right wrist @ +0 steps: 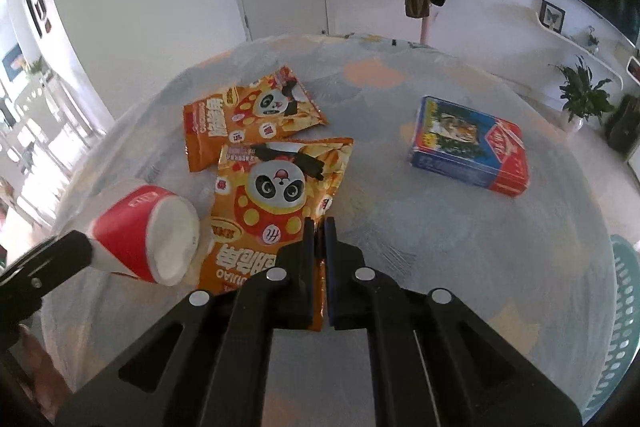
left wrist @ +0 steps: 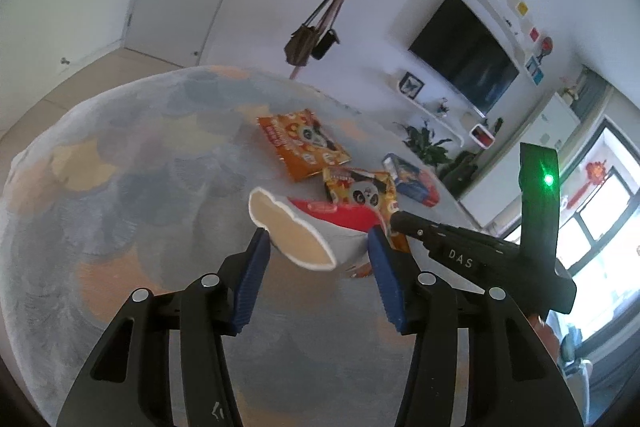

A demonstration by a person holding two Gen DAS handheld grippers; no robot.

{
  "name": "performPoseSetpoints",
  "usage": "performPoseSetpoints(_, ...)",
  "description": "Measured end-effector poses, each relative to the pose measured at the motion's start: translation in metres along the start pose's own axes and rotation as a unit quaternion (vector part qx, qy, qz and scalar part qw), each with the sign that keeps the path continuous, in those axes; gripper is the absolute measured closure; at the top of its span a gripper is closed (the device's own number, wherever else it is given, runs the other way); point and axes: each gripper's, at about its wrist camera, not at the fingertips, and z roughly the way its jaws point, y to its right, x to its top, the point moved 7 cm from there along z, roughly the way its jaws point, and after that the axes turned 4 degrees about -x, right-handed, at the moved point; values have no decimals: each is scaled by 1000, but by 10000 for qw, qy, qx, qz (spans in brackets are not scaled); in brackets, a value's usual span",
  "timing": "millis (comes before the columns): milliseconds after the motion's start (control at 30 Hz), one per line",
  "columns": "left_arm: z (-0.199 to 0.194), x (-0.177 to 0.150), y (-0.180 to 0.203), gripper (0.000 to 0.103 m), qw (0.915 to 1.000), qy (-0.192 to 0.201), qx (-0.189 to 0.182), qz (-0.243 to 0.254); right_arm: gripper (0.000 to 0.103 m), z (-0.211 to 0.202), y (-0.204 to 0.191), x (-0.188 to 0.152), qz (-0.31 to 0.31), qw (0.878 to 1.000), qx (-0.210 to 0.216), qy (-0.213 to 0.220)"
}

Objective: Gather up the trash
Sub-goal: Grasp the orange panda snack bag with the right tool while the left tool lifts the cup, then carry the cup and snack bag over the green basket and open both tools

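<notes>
The right gripper (right wrist: 319,227) pinches the near bag's (right wrist: 280,195) edge; the left gripper (left wrist: 316,247) holds the squashed cup (left wrist: 312,231) at its 12 o'clock. The thin bag edge may slip free. Only the right view shows the basket (right wrist: 624,307) at 3 o'clock.

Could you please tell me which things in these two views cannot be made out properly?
- Paper cup: left wrist view shows the left gripper around it, but contact is unclear.
- Nearer snack bag: right wrist view, its lower edge is hidden by the right gripper.
- Green basket: cut off by the right edge.
- Blue box: print too small to read.
</notes>
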Motion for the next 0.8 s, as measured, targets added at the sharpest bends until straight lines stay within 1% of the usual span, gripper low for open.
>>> performPoseSetpoints(200, -11, 8, 13, 58, 9995, 213, -220, -6, 100, -32, 10, 3, 105, 9994, 4, 321)
performPoseSetpoints(233, -12, 9, 17, 83, 9993, 212, -299, 9, 100, -39, 13, 4, 130, 9991, -9, 393)
performPoseSetpoints(267, -11, 10, 20, 99, 9992, 158, -371, 0, 100, -45, 16, 5, 160, 9988, -19, 462)
performPoseSetpoints(300, -10, 11, 22, 103, 9989, 125, -442, -28, 100, -51, 19, 5, 182, 9985, -18, 512)
performPoseSetpoints(333, -8, 12, 25, 103, 9988, 79, -487, -29, 100, -59, 22, 6, 224, 9980, -17, 596)
performPoseSetpoints(467, 0, 9, 30, 103, 9988, -58, -481, 7, 100, -79, 36, 7, 330, 9964, -60, 773)
performPoseSetpoints(500, 0, 7, 31, 101, 9989, -63, -474, 6, 100, -82, 40, 7, 352, 9962, -58, 794)
performPoseSetpoints(533, 1, 5, 32, 89, 9991, -74, -426, 42, 100, -87, 44, 6, 377, 9959, -70, 824)
performPoseSetpoints(567, 2, 2, 33, 73, 9992, -97, -371, 68, 100, -88, 47, 5, 389, 9957, -81, 835)
performPoseSetpoints(600, 3, -1, 35, 65, 9992, -125, -375, 87, 100, -90, 50, 3, 399, 9956, -91, 840)
performPoseSetpoints(633, 3, -4, 39, 50, 9989, -152, -431, 115, 100, -90, 53, 1, 409, 9956, -99, 840)
performPoseSetpoints(667, 3, -6, 41, 43, 9987, -169, -465, 153, 100, -91, 57, -3, 438, 9955, -114, 827)
performPoseSetpoints(700, 4, -9, 44, 40, 9987, -180, -425, 205, 100, -91, 60, -7, 458, 9956, -117, 807)
performPoseSetpoints(733, 9, -12, 45, 34, 9989, -262, -286, 267, 100, -91, 66, -12, 509, 9956, -139, 774)
performPoseSetpoints(800, 21, -19, 42, 33, 9980, -546, -172, 277, 100, -89, 76, -22, 593, 9957, -178, 688)
